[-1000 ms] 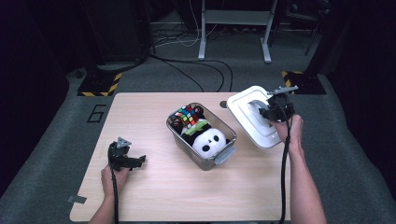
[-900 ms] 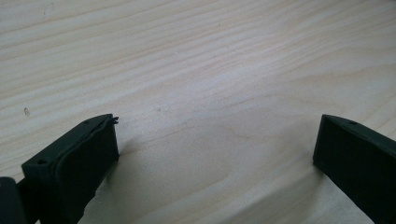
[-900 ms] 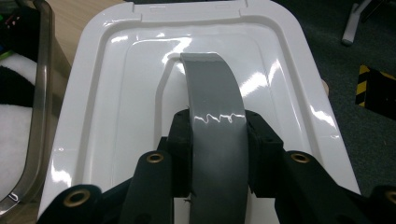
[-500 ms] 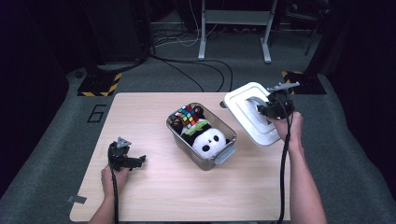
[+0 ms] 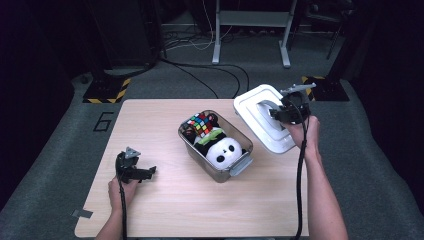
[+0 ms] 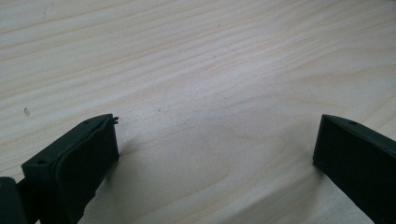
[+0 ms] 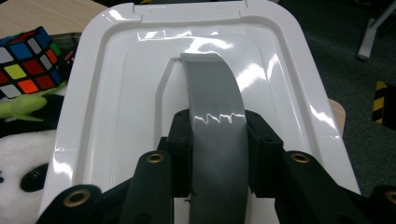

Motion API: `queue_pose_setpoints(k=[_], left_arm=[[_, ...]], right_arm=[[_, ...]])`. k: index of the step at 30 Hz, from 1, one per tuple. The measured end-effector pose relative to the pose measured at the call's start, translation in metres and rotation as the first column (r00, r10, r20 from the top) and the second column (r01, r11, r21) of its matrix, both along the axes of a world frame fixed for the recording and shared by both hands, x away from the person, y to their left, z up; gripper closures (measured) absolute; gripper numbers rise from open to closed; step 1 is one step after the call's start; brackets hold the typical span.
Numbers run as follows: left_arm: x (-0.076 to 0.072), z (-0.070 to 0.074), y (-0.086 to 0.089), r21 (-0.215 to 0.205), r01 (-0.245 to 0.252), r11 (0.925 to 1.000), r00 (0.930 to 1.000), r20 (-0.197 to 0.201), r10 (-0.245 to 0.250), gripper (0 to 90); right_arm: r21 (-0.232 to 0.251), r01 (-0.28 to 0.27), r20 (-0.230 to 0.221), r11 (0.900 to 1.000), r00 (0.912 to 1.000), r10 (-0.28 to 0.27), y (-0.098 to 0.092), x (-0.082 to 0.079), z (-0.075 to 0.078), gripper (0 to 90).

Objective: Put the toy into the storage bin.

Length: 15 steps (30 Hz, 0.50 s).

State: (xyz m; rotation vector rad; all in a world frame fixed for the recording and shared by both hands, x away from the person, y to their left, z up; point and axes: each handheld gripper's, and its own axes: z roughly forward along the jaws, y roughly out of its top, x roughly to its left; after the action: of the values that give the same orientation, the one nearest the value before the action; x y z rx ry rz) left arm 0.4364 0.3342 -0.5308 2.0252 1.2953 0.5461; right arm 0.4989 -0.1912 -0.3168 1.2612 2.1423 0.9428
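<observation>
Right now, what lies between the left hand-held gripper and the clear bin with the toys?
Nothing: in the high view, only bare wooden table separates the left hand-held gripper from the clear bin. The left gripper view shows plain wood between its open jaws.

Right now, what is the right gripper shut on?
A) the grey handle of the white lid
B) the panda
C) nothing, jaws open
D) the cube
A: in the right gripper view the right gripper has both jaws pressed against the sides of the grey handle on the white lid, while the cube and panda sit apart in the bin.
</observation>
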Motion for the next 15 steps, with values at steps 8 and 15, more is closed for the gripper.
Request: queue_pose_setpoints(k=[8, 15], left_arm=[[0.0, 0.001, 0.001, 0.01, 0.009, 0.9999, 0.9999, -0.008, -0.009, 0.0], [0.0, 0.001, 0.001, 0.012, 0.012, 0.9999, 0.9999, -0.006, -0.012, 0.0]], right_arm=[[0.025, -0.022, 0.005, 0.999, 0.9997, 0.022, 0.015, -0.004, 0.007, 66.8], [0.023, -0.05, 0.004, 0.998, 0.9988, 0.05, 0.033, -0.007, 0.013, 66.8]])
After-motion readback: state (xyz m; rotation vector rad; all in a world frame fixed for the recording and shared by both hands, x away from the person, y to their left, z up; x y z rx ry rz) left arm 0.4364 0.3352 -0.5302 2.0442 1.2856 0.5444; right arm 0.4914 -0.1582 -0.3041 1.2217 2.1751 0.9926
